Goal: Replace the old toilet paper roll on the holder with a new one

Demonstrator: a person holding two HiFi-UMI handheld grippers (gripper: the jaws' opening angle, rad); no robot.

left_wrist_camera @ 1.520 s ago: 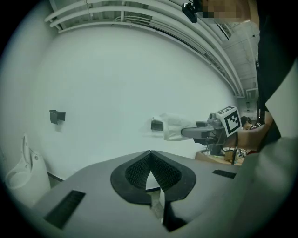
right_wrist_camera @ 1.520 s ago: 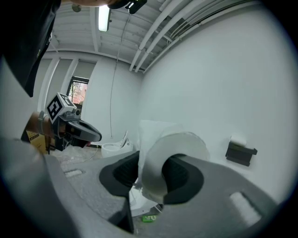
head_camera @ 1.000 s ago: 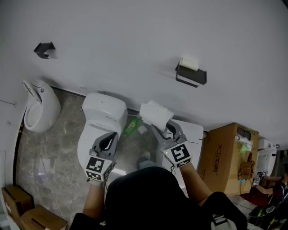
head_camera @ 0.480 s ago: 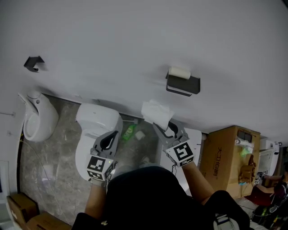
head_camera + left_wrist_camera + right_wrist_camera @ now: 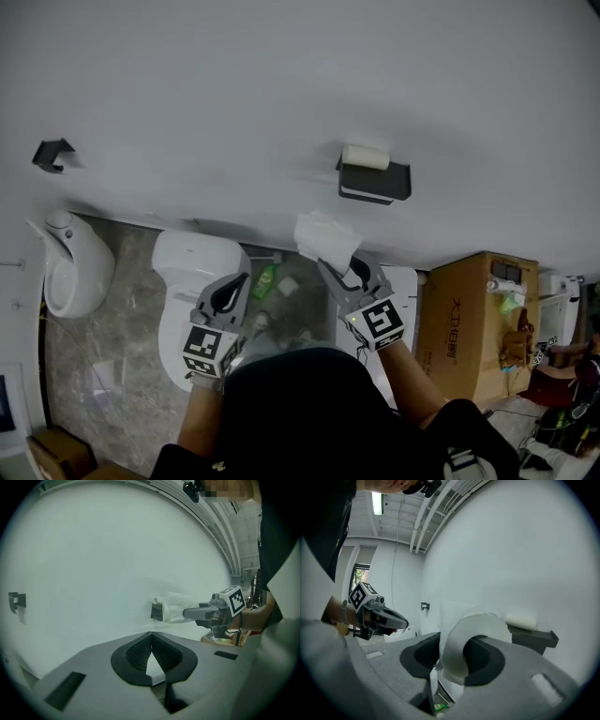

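The new toilet paper roll (image 5: 325, 236), white with a loose wrinkled sheet, is held up in front of the wall by my right gripper (image 5: 339, 265), whose jaws are shut on it. The dark wall holder (image 5: 375, 180) hangs above and to the right of it, with the small old roll (image 5: 366, 157) lying on top. In the right gripper view the new roll (image 5: 476, 630) fills the jaws, with the holder (image 5: 532, 635) and old roll (image 5: 520, 620) just beyond. My left gripper (image 5: 232, 286) is shut and empty, lower left of the holder. Its closed tips (image 5: 151, 634) face the bare wall.
A white toilet (image 5: 192, 281) stands below my left gripper and a white urinal (image 5: 70, 262) at far left. A green bottle (image 5: 265, 279) lies on the floor by the wall. A cardboard box (image 5: 473, 319) sits at right, and a dark hook (image 5: 52, 153) is on the wall.
Both grippers have shifted along the wall toward the holder, which now sits closer above the new roll. The jaws have stayed the same.
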